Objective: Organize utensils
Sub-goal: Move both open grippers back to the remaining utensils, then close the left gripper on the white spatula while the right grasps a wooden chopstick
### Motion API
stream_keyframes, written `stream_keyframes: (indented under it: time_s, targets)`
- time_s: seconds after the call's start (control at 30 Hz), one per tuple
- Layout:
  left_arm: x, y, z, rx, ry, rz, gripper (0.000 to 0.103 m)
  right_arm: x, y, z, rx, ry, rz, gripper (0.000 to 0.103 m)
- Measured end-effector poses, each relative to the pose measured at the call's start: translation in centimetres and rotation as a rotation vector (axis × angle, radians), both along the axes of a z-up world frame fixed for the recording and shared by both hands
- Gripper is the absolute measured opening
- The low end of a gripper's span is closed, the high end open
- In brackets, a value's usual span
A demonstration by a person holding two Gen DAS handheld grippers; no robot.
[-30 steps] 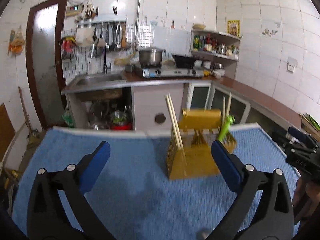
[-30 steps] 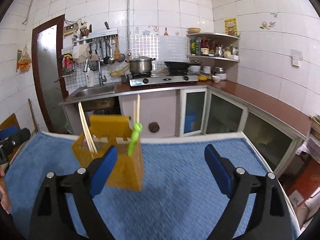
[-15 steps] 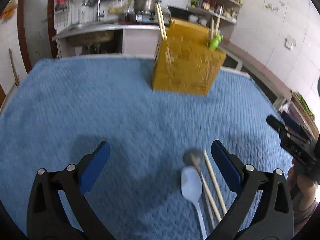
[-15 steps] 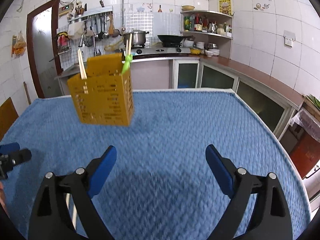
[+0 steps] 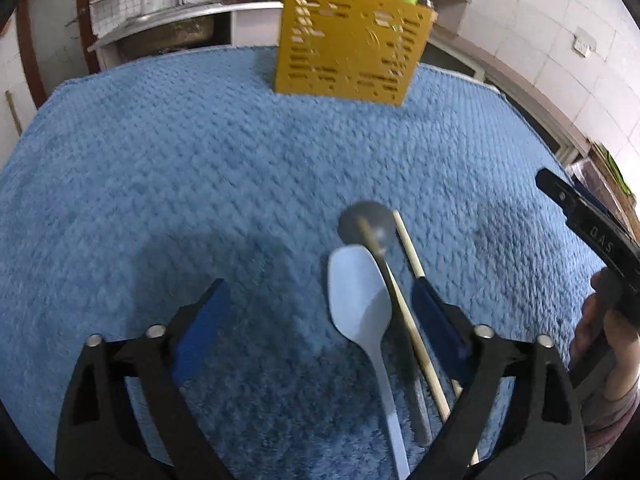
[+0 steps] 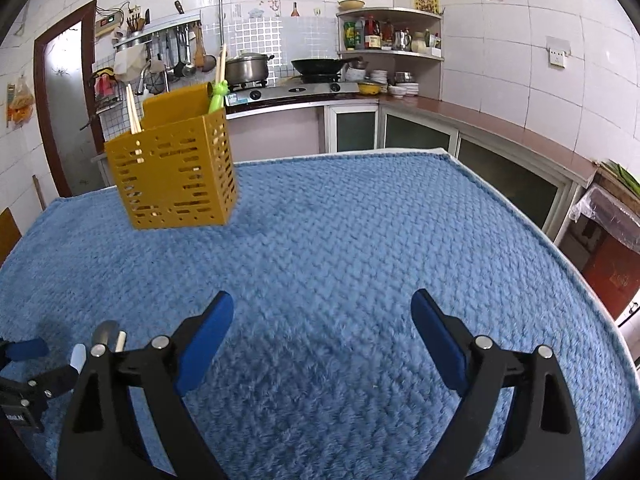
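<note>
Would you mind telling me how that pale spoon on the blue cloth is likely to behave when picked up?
The pale spoon looks like thin plastic, so probably light and stiff. Its handle lies against the dark ladle, which may shift too. The plush blue cloth probably limits sliding.

Holder (image 5: 348, 44) at far edge of cloth (image 5: 160, 180); spoons (image 5: 360, 300), chopsticks (image 5: 416, 320) side by side nearer.

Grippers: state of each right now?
Left gripper: open, holding nothing, above the white spoon and chopsticks.
Right gripper: open, holding nothing, over the blue mat.
</note>
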State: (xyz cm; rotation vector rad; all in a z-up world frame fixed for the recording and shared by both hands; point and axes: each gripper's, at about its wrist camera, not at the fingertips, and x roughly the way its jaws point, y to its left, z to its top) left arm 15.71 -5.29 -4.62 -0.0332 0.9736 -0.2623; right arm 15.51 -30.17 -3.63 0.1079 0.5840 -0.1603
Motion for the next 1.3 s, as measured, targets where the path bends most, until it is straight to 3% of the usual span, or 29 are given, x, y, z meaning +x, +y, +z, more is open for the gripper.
stream_keyframes:
  time_s: [0.2, 0.3, 0.4, 0.7, 1.13, 1.3]
  targets:
    - [0.5, -0.9, -0.5, 0.048, 0.007, -0.008, 0.072, 0.2, -0.1, -0.3, 0.001, 0.005, 0.005, 0.089]
    - [0.7, -1.4, -0.3, 0.065, 0.002, -0.039, 0.049, 0.3, 0.2, -0.5, -0.001, 0.013, 0.007, 0.089]
    - [0.7, -1.7, -0.1, 0.062, 0.006, -0.069, 0.034, 0.3, 0.7, -0.4, -0.005, 0.018, 0.014, 0.089]
    - [0.8, -0.6, 0.1, 0.014, 0.024, -0.095, 0.031, 0.5, 3.1, -0.5, -0.020, 0.056, 0.069, 0.089]
    - [2.1, 3.5, 1.0, 0.024, -0.009, -0.052, 0.030, 1.2, 9.2, -1.3, -0.028, 0.161, 0.169, 0.087]
    - [2.9, 5.0, 0.9, 0.017, -0.004, -0.030, 0.030, 1.6, 11.7, -2.0, -0.039, 0.212, 0.208, 0.071]
